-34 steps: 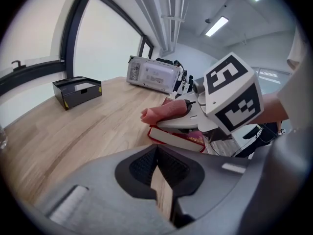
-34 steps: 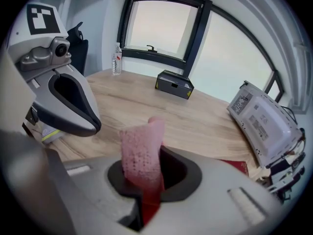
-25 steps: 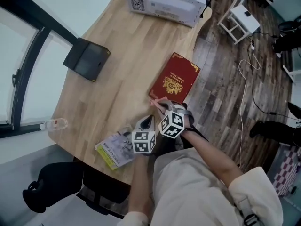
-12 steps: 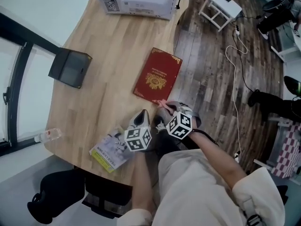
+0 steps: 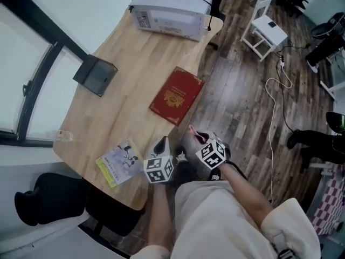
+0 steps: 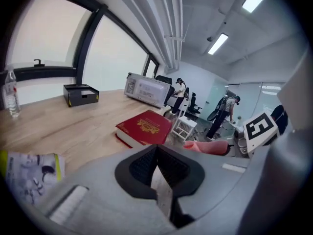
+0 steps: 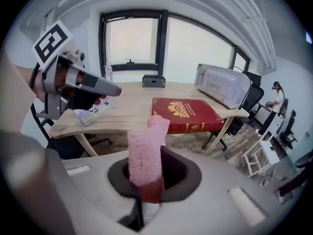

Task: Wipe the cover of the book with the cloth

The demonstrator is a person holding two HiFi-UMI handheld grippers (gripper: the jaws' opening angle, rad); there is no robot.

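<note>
- Wooden table (image 5: pixel 135 80): the red book (image 5: pixel 177 95) lies flat and closed on it, by the edge on the floor side.
- White boxy machine (image 5: pixel 171 11): beyond the book, at the table's far end; its label is too small to read.
- Book cover: gold emblem and gold corner ornaments; the gold lettering cannot be read.
- Black box (image 5: pixel 95 75): well left of the book, toward the window.
- Booklet (image 5: pixel 119 162) with a yellow edge: nearer the person than the book, to its left; print unreadable.
- Left gripper (image 6: pixel 156 148): short of the book, jaws pressed together with nothing between them.
- Right gripper (image 7: pixel 146 187): off the table edge, near the book's closest corner but apart from it, pinching the pink cloth (image 7: pixel 145 153).
- Cloth: sticks out of the jaws toward the book, not touching it.
- Clear bottle (image 6: pixel 11 94): far left of the book.
</note>
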